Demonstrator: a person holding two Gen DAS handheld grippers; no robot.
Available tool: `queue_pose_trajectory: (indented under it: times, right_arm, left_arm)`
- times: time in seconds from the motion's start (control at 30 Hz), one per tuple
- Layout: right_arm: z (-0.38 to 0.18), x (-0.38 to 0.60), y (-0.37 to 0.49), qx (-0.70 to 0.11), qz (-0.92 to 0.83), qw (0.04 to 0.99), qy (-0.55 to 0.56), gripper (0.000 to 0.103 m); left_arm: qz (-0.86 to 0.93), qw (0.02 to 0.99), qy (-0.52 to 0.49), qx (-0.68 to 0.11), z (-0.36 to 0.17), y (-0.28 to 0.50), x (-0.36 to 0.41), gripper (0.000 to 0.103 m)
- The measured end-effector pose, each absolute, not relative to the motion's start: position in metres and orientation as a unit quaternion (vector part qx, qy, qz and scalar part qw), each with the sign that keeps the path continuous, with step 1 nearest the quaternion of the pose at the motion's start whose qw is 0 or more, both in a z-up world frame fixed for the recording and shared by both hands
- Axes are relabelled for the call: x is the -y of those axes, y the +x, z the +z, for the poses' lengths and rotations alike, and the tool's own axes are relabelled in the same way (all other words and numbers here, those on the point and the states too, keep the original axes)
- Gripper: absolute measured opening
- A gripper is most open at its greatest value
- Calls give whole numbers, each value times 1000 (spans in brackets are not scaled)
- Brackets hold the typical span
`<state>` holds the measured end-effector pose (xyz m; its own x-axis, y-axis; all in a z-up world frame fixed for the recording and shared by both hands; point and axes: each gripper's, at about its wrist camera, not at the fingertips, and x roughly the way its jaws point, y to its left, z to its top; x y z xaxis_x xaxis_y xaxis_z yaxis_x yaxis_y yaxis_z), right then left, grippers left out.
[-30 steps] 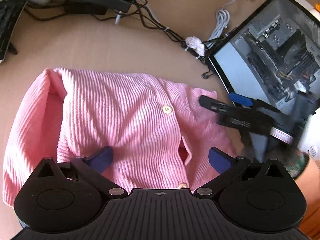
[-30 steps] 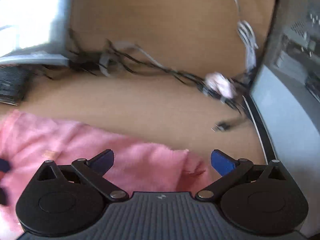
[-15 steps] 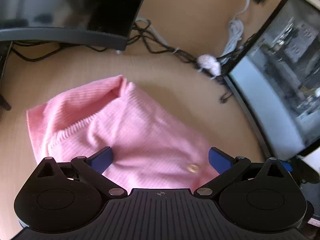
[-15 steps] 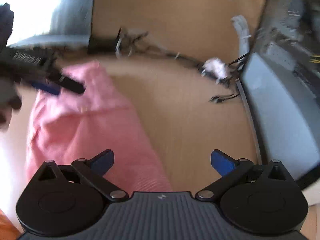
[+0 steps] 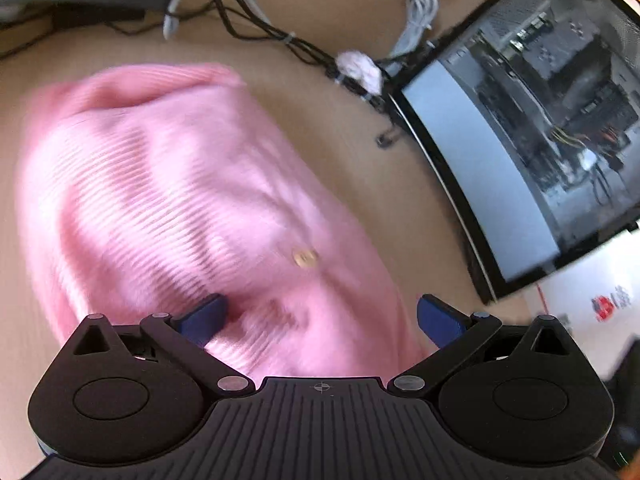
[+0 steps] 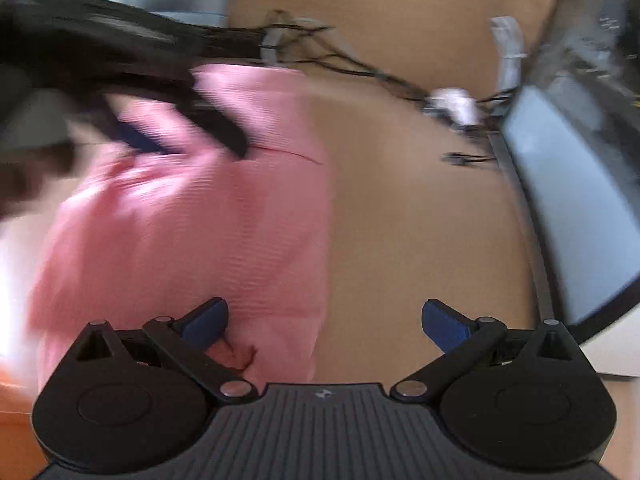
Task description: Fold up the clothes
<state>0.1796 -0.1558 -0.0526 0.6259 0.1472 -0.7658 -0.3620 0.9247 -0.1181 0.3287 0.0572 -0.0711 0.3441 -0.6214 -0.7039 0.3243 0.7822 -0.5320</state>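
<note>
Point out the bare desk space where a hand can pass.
Bare desk runs between the pink cardigan and the computer case. It is crowded along the back: tangled cables and a white wad.

A light wooden desk [image 5: 348, 168] in daylight. A tangle of dark cables [image 5: 256, 26] runs along its far side, beside a coiled white cable [image 5: 416, 20]. An open computer case [image 5: 532, 132] with a glass panel stands at right.

Left claw [image 5: 319, 316] and right claw [image 6: 325, 318] are showing black ribbed housings, silver pivot screws, blue finger pads [image 5: 202, 318].
</note>
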Motion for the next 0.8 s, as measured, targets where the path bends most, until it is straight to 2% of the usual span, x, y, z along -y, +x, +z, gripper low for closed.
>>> queue_pose_trajectory:
  times: [0.2, 0.33, 0.5, 0.63, 0.73, 0.8]
  right_arm:
    - [-18, 169, 183, -361, 135, 916, -109, 103]
    - [-22, 178, 198, -350, 92, 926, -111, 103]
    - [-31, 157, 213, -346, 102, 927, -104, 103]
    - [-41, 139, 225, -353, 114, 920, -127, 103]
    - [-47, 133, 231, -358, 118, 914, -148, 103]
    - [-45, 135, 237, -358, 125, 915, -139, 103]
  left_arm:
    - [-262, 849, -113, -444, -41, 308, -81, 103]
    - [-216, 890, 3, -402, -32, 280, -89, 103]
    - [-180, 893, 132, -390, -47, 271, -69, 103]
    - [-137, 895, 198, -375, -62, 279, -57, 103]
    - [-74, 898, 227, -370, -66, 286, -67, 103]
    - [-71, 904, 199, -372, -58, 287, -82, 103]
